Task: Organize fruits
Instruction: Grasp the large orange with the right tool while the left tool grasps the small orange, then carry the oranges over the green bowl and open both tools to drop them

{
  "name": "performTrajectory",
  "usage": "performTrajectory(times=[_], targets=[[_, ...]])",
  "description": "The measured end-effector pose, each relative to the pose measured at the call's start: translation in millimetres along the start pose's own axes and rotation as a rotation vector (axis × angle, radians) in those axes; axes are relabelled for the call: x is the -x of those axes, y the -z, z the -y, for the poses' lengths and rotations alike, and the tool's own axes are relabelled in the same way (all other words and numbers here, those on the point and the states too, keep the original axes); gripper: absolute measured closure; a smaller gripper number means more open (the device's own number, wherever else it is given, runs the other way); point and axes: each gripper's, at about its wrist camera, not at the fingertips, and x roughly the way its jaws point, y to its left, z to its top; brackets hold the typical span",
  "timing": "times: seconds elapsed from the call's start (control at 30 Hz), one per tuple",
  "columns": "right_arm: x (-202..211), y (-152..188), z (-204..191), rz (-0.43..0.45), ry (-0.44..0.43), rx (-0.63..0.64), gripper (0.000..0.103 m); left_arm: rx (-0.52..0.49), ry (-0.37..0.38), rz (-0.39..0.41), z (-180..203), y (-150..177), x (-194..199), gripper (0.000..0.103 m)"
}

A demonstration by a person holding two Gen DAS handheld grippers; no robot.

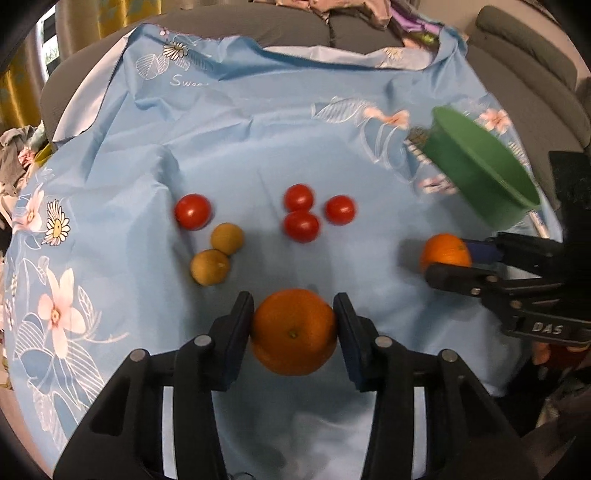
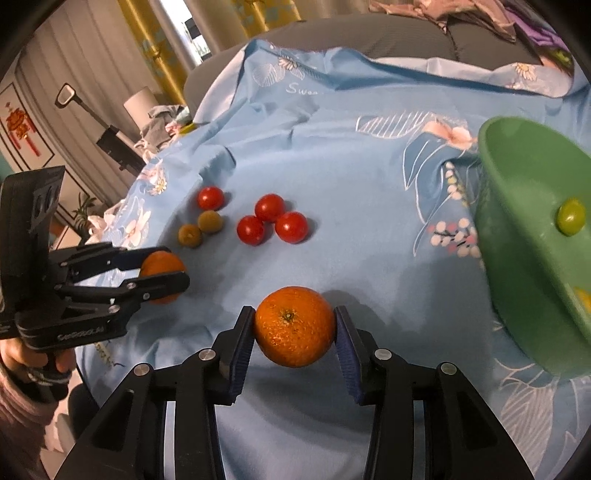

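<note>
My left gripper (image 1: 294, 321) is shut on an orange (image 1: 293, 332) just above the blue floral cloth (image 1: 258, 147). My right gripper (image 2: 294, 326) is shut on a second orange (image 2: 294, 326). Each gripper shows in the other view, the right one (image 1: 448, 258) with its orange (image 1: 445, 253), the left one (image 2: 162, 267) with its orange (image 2: 162, 266). Several red tomatoes (image 1: 302, 226) (image 2: 270, 207) and two brownish-green round fruits (image 1: 209, 267) (image 2: 209, 221) lie on the cloth beyond. A green bowl (image 1: 476, 170) (image 2: 535, 258) sits tilted at right, holding a green grape (image 2: 570, 216).
The cloth covers a grey sofa (image 1: 240, 26) with heaped clothes at the back (image 2: 461, 14). Clothes and a lamp (image 2: 142, 105) stand left of the cloth. A hand (image 2: 29, 358) holds the left gripper's handle.
</note>
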Motion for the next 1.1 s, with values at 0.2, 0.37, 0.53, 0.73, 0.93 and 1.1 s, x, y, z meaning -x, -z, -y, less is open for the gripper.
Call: performTrajectory(times=[0.2,0.37,0.53,0.73,0.93,1.1], targets=[[23.4,1.6,1.8,0.051,0.017,-0.007,0.059,-0.006,0.054,0.027,22.7,-3.3,16.2,0.058],[45.6,3.3,11.9,0.103,0.04,-0.03,0.059,-0.023,0.08,0.057,38.6,-13.7,26.1,0.058],[65.5,5.3,22.2,0.154,0.066,-0.059,0.059,-0.045,0.105,0.077,55.6,-24.7,29.9,0.058],[87.3,10.9,40.5,0.21,0.08,-0.104,0.059,-0.08,0.143,0.094,81.6,-42.4,31.6,0.058],[105.4,16.8,59.2,0.261,0.089,-0.143,0.059,-0.122,0.181,0.107,110.6,-63.9,30.8,0.058],[120.4,20.9,78.2,0.308,0.106,-0.175,0.059,-0.159,0.196,0.113,136.5,-80.6,27.8,0.058]])
